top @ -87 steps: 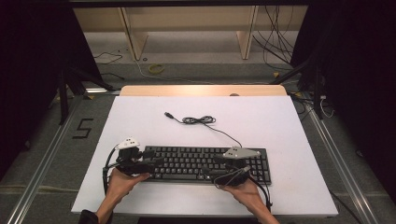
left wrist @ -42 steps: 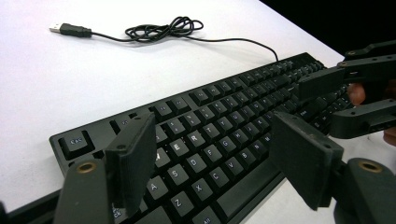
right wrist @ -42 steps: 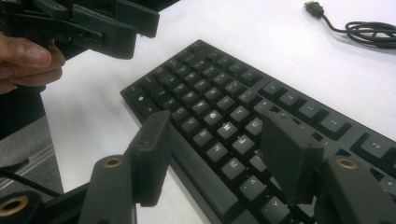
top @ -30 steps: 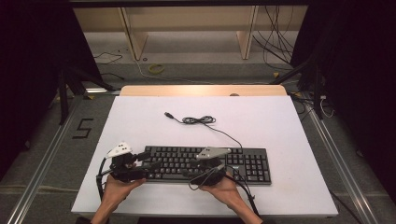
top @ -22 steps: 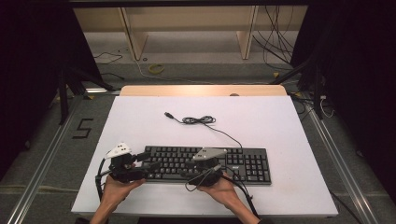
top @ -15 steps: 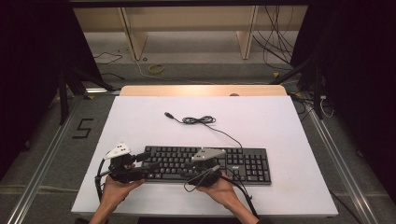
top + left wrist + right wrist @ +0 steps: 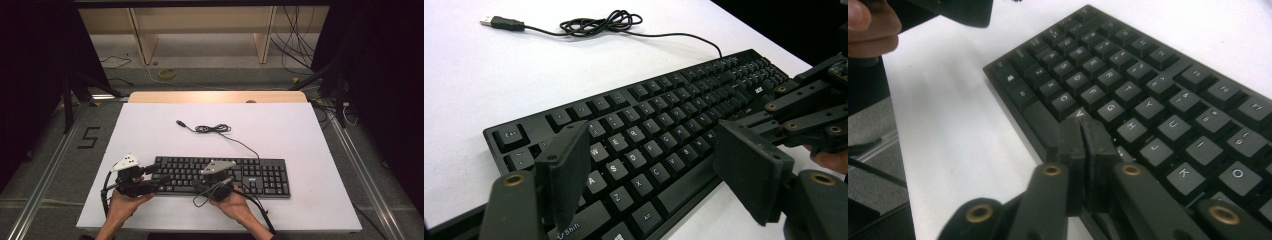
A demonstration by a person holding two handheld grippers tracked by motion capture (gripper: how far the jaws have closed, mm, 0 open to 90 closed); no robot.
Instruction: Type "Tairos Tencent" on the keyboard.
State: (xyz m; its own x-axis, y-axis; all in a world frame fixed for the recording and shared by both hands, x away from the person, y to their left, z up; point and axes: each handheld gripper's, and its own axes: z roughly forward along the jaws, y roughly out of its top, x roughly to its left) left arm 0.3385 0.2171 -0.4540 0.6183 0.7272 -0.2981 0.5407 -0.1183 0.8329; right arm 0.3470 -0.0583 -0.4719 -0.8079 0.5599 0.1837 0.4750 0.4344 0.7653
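high view, near edge: two forearms enter from below, each hand holding a gripper over the white counter (image 7: 300,125). the left gripper (image 7: 161,179) lies at the left end of a black keyboard (image 7: 260,175); in the left gripper view its jaws stand spread wide, nothing between the pads, above the leftmost letter keys. the right gripper (image 7: 196,186) sits at the keyboard's front edge, left of its middle. its jaws have just been closing, and in the right gripper view they are pressed together, pad against pad, with nothing pinched between them; their tips rest at the bottom letter row just beside the space bar (image 7: 1040,120), whether touching a key cannot be told. the left hand (image 7: 870,25) shows in the upper left corner of that view. the keyboard lies flat on the near half of the counter, long side parallel to the near edge. from its far edge a thin black cable (image 7: 245,145) runs away to a loose coil (image 7: 212,129), ending in a usb plug (image 7: 180,122) lying free on the counter. beyond the counter's far wooden edge, grey floor carries cables and a pale shelf frame (image 7: 200,30).
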